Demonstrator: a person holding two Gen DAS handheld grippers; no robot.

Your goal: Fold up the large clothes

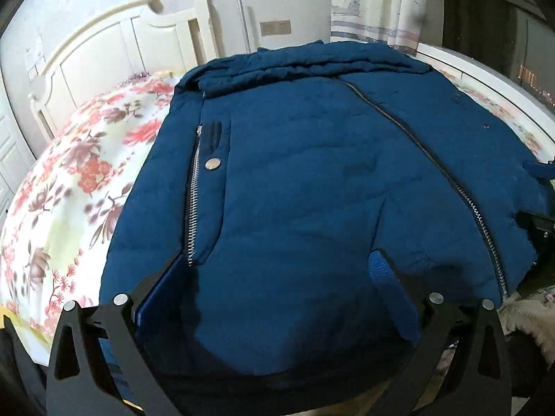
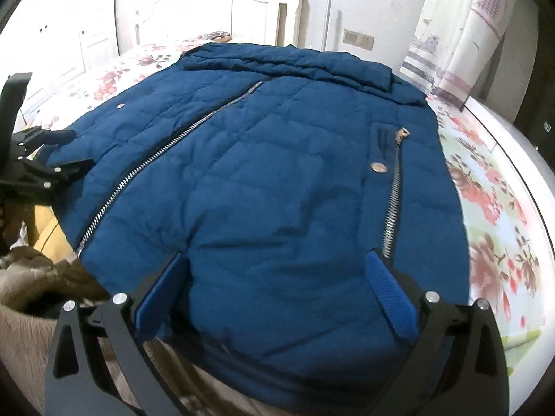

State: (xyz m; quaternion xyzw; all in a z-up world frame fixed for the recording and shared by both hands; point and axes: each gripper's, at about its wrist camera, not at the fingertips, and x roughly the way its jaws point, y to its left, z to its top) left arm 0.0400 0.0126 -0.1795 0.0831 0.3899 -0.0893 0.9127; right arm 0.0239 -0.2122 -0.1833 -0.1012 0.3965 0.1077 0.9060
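Floral bedding (image 1: 69, 187) carries your blue quilted jacket (image 1: 312, 180), spread flat, front up, main zipper (image 2: 166, 159) running diagonally across it. Your left gripper (image 1: 277, 270) and right gripper (image 2: 277, 270) hover over its near hem, jaws spread wide, grasping nothing.

One blue padded jacket (image 1: 312, 180) lies on one bed (image 1: 69, 180) with a flowered cover. The jacket carries three zips: one long front zip (image 1: 433, 159) and two short pocket zips, one (image 1: 193, 194) in the left wrist view and one (image 2: 393, 190) in the right. Beside each pocket zip sits one round metal snap (image 2: 378, 167). Two tools appear, left tool (image 1: 277, 274) and right tool (image 2: 277, 270), each with two blue-padded fingers (image 2: 392, 294)
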